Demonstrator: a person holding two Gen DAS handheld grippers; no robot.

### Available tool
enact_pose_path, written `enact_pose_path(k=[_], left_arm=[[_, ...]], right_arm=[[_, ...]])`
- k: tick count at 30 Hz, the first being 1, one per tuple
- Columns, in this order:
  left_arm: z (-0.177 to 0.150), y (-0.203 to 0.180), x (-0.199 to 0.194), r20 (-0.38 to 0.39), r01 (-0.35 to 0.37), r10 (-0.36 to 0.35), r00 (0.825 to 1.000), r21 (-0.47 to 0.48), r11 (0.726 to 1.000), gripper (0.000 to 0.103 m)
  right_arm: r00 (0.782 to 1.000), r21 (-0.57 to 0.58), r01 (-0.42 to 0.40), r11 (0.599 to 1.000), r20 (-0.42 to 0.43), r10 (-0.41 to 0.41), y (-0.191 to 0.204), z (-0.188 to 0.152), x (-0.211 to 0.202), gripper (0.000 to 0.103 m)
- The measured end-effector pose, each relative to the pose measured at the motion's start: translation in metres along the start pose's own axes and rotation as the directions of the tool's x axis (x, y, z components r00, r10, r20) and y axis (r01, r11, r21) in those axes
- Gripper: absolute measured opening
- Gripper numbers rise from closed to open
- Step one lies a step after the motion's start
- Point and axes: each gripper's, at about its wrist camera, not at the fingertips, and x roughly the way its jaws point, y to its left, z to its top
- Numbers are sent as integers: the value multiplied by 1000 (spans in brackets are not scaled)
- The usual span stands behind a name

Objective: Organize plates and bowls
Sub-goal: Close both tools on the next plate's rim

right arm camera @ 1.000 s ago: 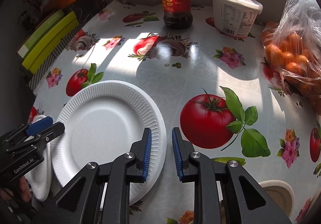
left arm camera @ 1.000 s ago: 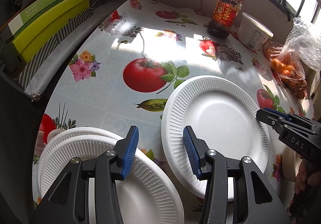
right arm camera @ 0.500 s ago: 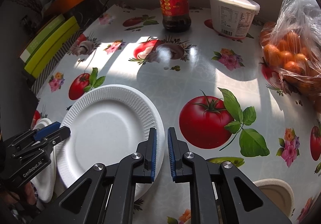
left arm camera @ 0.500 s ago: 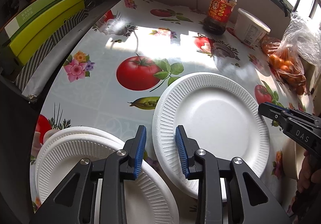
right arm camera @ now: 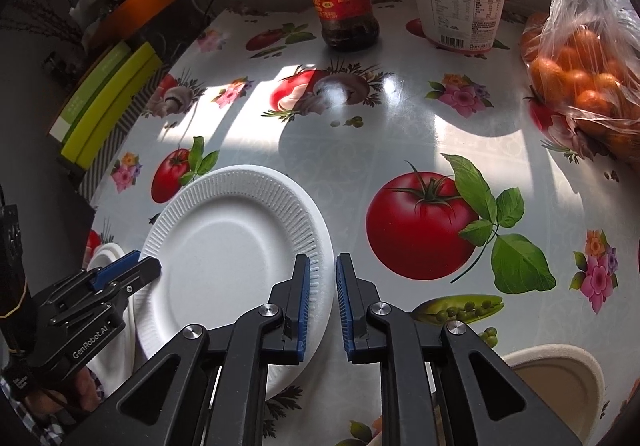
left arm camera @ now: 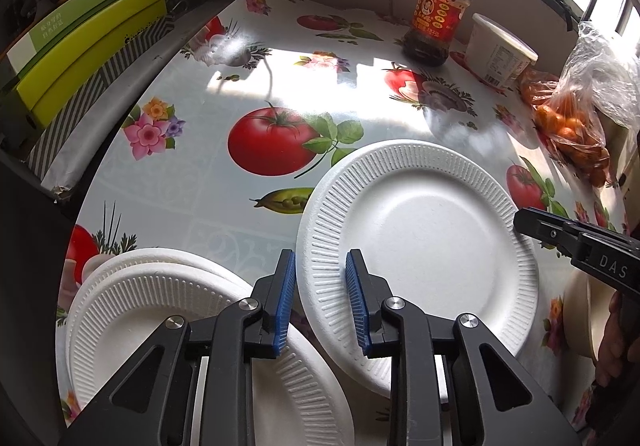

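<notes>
Two tongs flank one foam plate [left arm camera: 420, 246] lying mid-surface; left tongs [left arm camera: 320, 300] have just been narrowing around its near-left rim, right tongs [right arm camera: 322, 304] look pinched on its right rim; lift evenly toward the left plate stack [left arm camera: 160, 298].

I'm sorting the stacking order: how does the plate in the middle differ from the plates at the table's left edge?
The middle plate is single; the left plates are stacked, at least two deep. The middle plate lies near the centre of the table, its rim overlapping the left plates, which sit at the edge. Both are white, round, ribbed-rimmed and face up.
</notes>
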Motion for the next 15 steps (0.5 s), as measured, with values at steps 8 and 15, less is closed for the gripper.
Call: enact_pose_path(k=[8,15], left_arm=[[1,-1,2,-8,5,-5,1000,-4,1000,27],[2,0,3,-11,12,-12,1000,-11,1000,27]], right_arm=[[1000,10,16,1000,-12,-16,-1,-1,1,40],[1000,12,22,1000,-15,-22,0,-1,2,29]])
